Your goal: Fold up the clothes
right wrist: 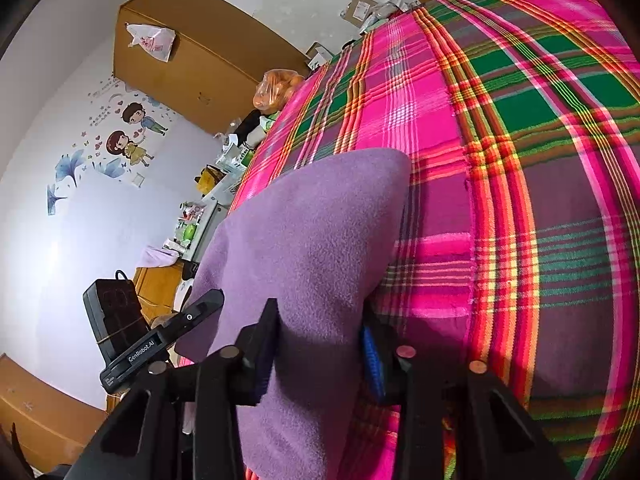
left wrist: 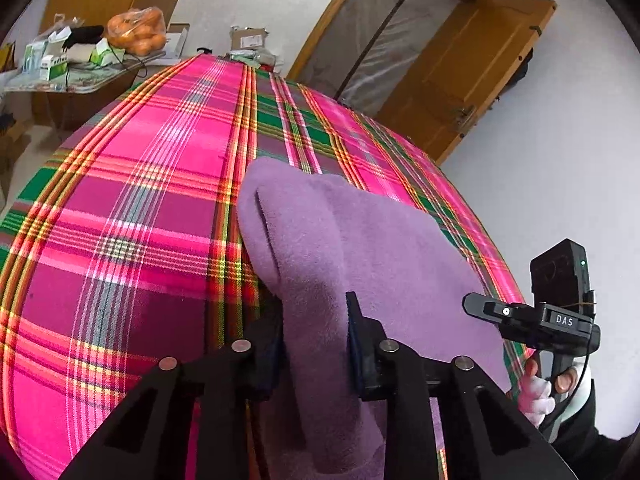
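A purple fleece garment (left wrist: 380, 248) lies on a pink, green and red plaid bed cover (left wrist: 140, 200), its near edge lifted. In the left wrist view a raised fold of it fills the gap of my left gripper (left wrist: 314, 312), and both pads press on it. In the right wrist view the same garment (right wrist: 312, 220) bulges up over the plaid cover (right wrist: 520, 160) and runs between the fingers of my right gripper (right wrist: 320, 320), which is shut on its edge. Each gripper also shows in the other's view: the right gripper's body (left wrist: 520, 316), held by a hand (left wrist: 540, 388), and the left gripper's body (right wrist: 160, 340).
Beyond the bed stands a cluttered side table with a bag of oranges (left wrist: 138, 32) and small boxes. A wooden door (left wrist: 460, 68) stands open at the far right. A wooden cabinet (right wrist: 192, 60) and wall stickers (right wrist: 128, 136) are on the left side.
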{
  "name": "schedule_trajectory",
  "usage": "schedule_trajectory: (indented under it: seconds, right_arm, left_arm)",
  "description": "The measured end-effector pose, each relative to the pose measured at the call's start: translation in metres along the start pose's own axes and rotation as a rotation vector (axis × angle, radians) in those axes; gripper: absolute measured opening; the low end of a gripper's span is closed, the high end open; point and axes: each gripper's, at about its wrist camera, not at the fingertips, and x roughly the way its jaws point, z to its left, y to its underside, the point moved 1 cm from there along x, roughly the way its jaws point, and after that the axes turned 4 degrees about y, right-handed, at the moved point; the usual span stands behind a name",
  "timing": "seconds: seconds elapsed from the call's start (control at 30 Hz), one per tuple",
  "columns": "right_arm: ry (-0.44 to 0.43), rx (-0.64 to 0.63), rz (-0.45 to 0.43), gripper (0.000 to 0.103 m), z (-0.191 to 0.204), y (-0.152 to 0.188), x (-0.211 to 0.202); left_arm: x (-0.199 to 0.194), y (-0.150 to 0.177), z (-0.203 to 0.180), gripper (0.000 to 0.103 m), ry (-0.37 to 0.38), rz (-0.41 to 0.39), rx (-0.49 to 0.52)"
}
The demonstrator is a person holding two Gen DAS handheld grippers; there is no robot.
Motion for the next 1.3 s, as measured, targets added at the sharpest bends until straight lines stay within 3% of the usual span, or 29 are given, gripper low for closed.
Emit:
schedule_trajectory:
  seconds: [0.27, 0.53, 0.9, 1.03, 1.1, 1.2, 1.3]
  right_arm:
    - [-0.037, -0.097, -0.032, 0.03, 0.037, -0.027, -0.013]
    - [-0.04, -0.152, -0.037, 0.03, 0.073, -0.098, 0.025]
    - [-0.008, -0.135, -0.028, 0.03, 0.08, -0.182, 0.107]
    - [-0.019, -0.061, -0.013, 0.034, 0.058, -0.198, 0.131]
    - [-0.04, -0.008, 0.001, 0.041, 0.042, -0.201, 0.141]
    - [-0.062, 0.032, -0.034, 0.043, 0.029, -0.202, 0.138]
    - [-0.034, 0.006, -0.094, 0.043, 0.034, -0.201, 0.122]
  left_arm:
    - [-0.021, -0.034, -0.007, 0.023, -0.01, -0.05, 0.076]
    - [-0.011, -0.106, 0.015, 0.023, -0.099, -0.072, 0.158]
    - [0.063, -0.2, 0.093, 0.023, -0.13, -0.034, 0.044]
    - [0.091, -0.205, 0.117, 0.024, -0.121, -0.022, -0.018]
    - [0.097, -0.2, 0.131, 0.027, -0.102, -0.008, -0.07]
    - [0.08, -0.195, 0.143, 0.027, -0.07, -0.028, -0.133]
    - [0.053, -0.192, 0.137, 0.025, -0.102, -0.11, -0.132]
